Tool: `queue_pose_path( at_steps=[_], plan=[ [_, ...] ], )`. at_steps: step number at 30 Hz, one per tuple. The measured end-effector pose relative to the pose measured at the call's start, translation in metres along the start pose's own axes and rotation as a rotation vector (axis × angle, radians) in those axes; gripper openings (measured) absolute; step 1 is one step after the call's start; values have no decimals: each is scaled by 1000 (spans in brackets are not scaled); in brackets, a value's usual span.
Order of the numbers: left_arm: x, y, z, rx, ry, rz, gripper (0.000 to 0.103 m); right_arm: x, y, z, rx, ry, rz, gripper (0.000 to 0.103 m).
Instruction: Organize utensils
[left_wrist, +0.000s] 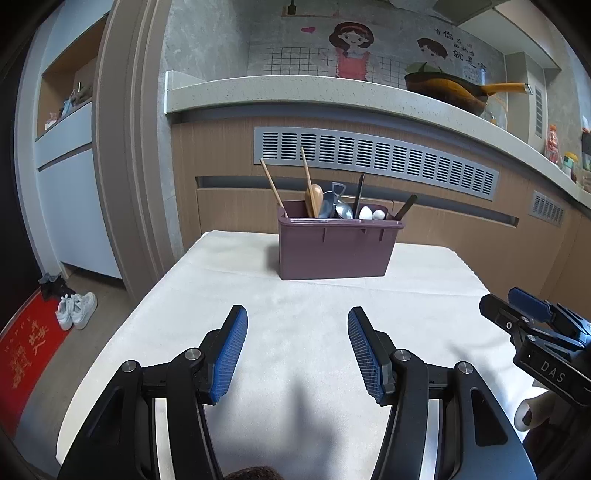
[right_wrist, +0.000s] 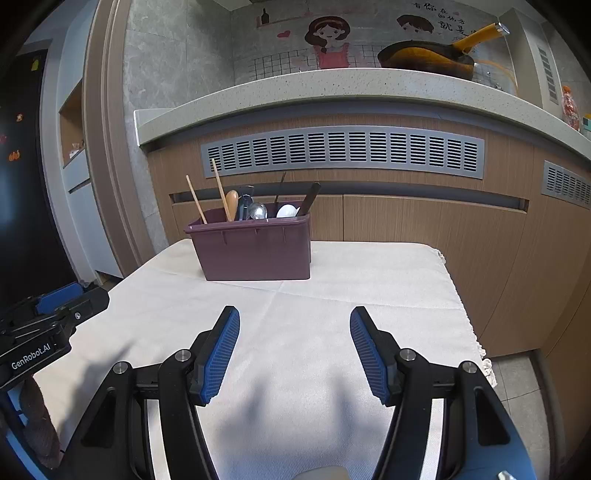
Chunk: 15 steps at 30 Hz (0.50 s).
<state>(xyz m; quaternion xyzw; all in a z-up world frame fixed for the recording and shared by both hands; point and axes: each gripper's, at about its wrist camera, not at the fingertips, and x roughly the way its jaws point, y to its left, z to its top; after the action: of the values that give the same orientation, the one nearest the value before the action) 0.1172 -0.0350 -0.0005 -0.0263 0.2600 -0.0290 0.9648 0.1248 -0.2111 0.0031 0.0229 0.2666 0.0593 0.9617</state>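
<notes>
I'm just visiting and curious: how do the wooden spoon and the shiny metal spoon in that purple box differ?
The wooden spoon is tan and matte; the metal spoon is silver and reflective. The wooden spoon's bowl rises higher above the purple box rim. Both stand bowl-up, close together inside it.

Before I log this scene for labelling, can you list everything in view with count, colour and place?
Utensil caddy: one, purple-brown, far end of the table.
Chopsticks: two, light wood, standing at the caddy's left end.
Wooden spoon: one, tan, in the caddy.
Metal spoons: a cluster, exact count unclear, silver, caddy middle.
White spoons: two, caddy right of middle.
Dark-handled utensils: two, caddy right part.
Tablecloth: one, white, covering the table.
Pan: one, dark with orange handle, on the counter.
Sneakers: a pair, white, on the floor at left.
Left gripper: open, empty.
Right gripper: open, empty.
</notes>
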Motion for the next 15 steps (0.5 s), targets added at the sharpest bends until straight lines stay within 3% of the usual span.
queue_pose_path(
  at_steps=[15],
  plan=[
    [0,-1,0,-2,14,3,57,0,-1,0,0,-1,-1,60]
  ],
)
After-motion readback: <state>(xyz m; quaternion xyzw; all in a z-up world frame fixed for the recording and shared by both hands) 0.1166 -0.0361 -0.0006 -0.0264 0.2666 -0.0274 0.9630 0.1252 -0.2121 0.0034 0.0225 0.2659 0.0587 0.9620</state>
